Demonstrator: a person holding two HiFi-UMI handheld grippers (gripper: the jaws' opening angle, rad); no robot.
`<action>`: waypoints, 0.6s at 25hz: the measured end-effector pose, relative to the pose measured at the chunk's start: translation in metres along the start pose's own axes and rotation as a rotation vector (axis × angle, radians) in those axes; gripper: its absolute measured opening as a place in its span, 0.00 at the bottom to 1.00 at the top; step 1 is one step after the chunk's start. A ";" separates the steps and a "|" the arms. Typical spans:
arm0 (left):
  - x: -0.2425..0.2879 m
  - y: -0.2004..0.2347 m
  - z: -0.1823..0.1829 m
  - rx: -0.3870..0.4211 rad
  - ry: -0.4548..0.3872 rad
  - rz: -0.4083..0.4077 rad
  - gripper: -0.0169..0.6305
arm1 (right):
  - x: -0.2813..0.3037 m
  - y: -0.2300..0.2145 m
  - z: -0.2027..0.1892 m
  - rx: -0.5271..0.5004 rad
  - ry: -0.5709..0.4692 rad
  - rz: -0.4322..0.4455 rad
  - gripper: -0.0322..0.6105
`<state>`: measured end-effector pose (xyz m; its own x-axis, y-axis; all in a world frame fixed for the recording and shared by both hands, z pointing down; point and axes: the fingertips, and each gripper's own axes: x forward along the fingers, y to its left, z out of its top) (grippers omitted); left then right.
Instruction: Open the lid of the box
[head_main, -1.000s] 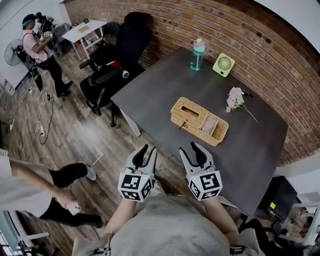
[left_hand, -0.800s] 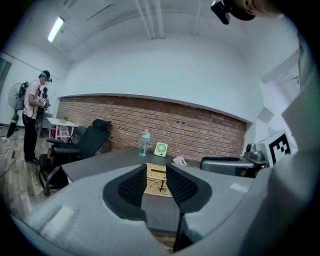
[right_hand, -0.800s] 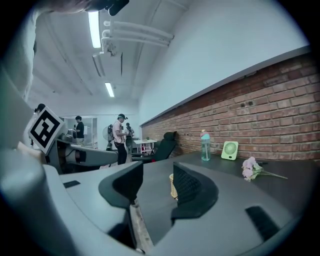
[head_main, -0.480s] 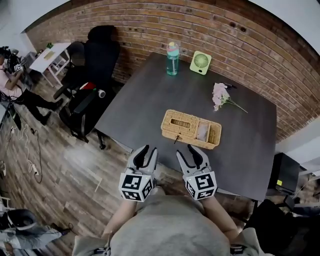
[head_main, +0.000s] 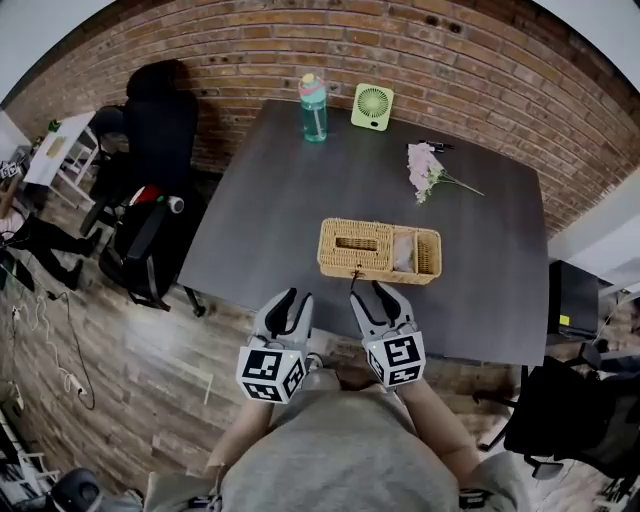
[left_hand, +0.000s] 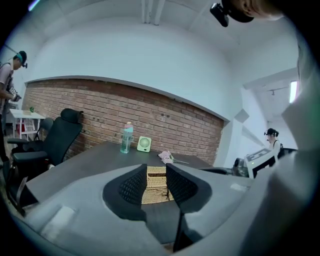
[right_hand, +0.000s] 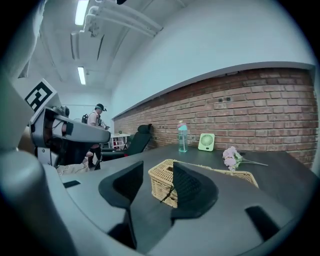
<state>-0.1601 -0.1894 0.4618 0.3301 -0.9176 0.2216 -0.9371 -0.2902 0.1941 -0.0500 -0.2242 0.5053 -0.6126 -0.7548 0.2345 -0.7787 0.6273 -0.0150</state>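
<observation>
Nearest, both forearms are stretched forward from the torso, side by side, with the marker cubes turned upward. The left gripper (head_main: 292, 300) is held over the floor just short of the table (head_main: 260, 210); its jaws are parted to a middling gap and nothing is held between them. The right gripper (head_main: 372, 294) is set slightly further forward, its tips at the table's near edge and just short of the box (head_main: 378, 250); its jaws are likewise spread and empty. In both gripper views the box is seen beyond the gap, untouched. The box is placed near the table's front edge, and its slotted lid (head_main: 355, 243) is laid flat over the left part. Farther back, flowers (head_main: 425, 170) are laid on the table, and a bottle (head_main: 313, 107) and a fan (head_main: 372, 106) are stood at the far edge.
</observation>
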 end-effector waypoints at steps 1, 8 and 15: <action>0.002 0.002 -0.001 0.001 0.007 -0.012 0.21 | 0.004 -0.001 -0.004 0.006 0.008 -0.015 0.34; 0.010 0.014 -0.008 0.012 0.043 -0.087 0.21 | 0.024 -0.008 -0.037 0.069 0.067 -0.105 0.33; 0.014 0.027 -0.018 0.018 0.080 -0.123 0.20 | 0.046 -0.018 -0.062 0.109 0.105 -0.160 0.32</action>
<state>-0.1790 -0.2057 0.4878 0.4494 -0.8506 0.2729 -0.8909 -0.4043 0.2071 -0.0562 -0.2581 0.5765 -0.4671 -0.8155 0.3418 -0.8783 0.4725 -0.0729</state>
